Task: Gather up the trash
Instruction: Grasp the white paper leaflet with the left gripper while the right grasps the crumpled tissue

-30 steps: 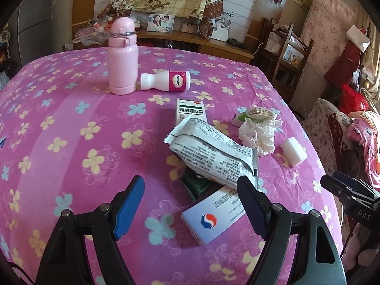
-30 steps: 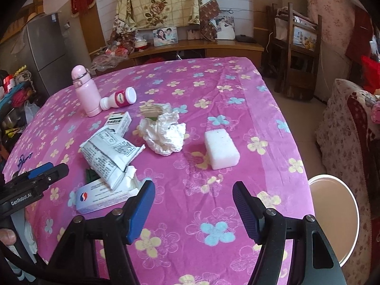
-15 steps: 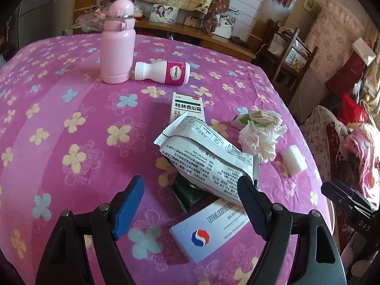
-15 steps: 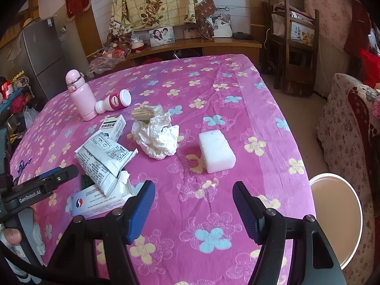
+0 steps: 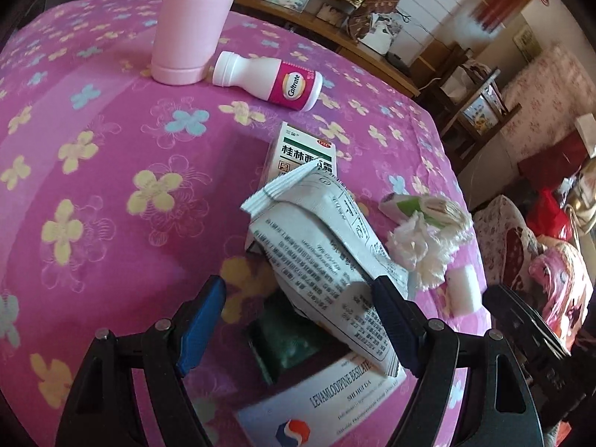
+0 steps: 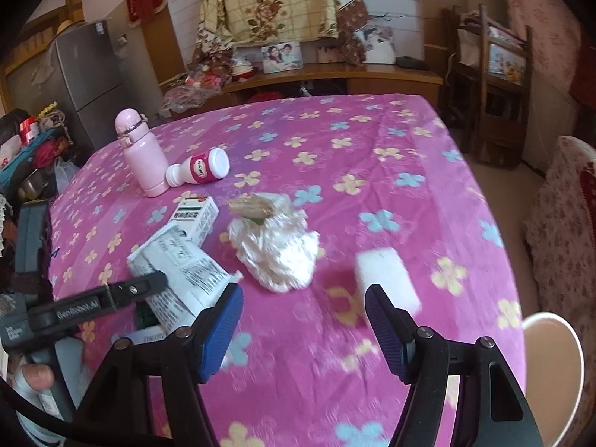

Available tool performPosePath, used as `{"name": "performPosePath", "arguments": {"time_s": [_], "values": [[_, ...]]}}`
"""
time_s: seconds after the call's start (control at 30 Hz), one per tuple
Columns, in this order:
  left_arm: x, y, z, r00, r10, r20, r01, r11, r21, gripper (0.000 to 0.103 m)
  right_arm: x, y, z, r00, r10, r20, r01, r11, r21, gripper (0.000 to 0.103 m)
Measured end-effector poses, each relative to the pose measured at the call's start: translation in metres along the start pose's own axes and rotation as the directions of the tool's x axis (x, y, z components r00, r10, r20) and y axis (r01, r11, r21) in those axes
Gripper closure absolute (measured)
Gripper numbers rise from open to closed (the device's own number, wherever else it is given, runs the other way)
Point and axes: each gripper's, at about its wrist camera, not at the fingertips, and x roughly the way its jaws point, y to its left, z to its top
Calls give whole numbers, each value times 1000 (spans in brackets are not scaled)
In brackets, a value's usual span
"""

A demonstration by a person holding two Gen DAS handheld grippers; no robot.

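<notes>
Lived-in home, a family room. Table under a pink flowered cloth (image 6: 335, 156); a framed family photo (image 6: 281, 57) on a wooden sideboard (image 6: 335, 78); a floral quilt (image 6: 272, 0) hung on the wall; grey refrigerator (image 6: 85, 78) at left; wooden chair (image 6: 499, 85) and flowered sofa arm (image 6: 558, 231) at right
</notes>
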Motion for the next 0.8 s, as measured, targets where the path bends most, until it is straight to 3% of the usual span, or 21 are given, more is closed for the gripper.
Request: {"name": "performPosePath", "arguments": {"time_s": [0.2,0.47,0.53,0.57,0.6,0.63,0.7,0.8], "values": [[1,6,11,1000,0,7,0,1000,-29,22,28,6,30,1000,19,-6,-19,1000,-11,31],[8,4,18,1000,-20,10,20,999,-41,22,65,29,54,997,-1,-79,-13,985,-171,31],[9,6,20,999,-47,17,48,997,-62,32,74,31,55,996,4,-93,-21,982,-187,32],[11,6,21,999,-46,14,47,997,-66,46,77,30,54,996,20,-90,-37,982,-186,36],[11,6,22,999,-40,13,41,997,-63,57,77,30,53,995,46,-83,-60,982,-181,62],[12,5,23,999,-40,16,41,998,-58,60,78,29,54,995,53,-84,-67,983,-173,73],[10,4,23,998,-50,25,52,997,-48,82,73,27,53,992,108,-65,-116,983,-143,82],[1,2,24,997,-69,43,70,997,-28,96,58,24,55,989,144,-22,-146,983,-108,92]]}}
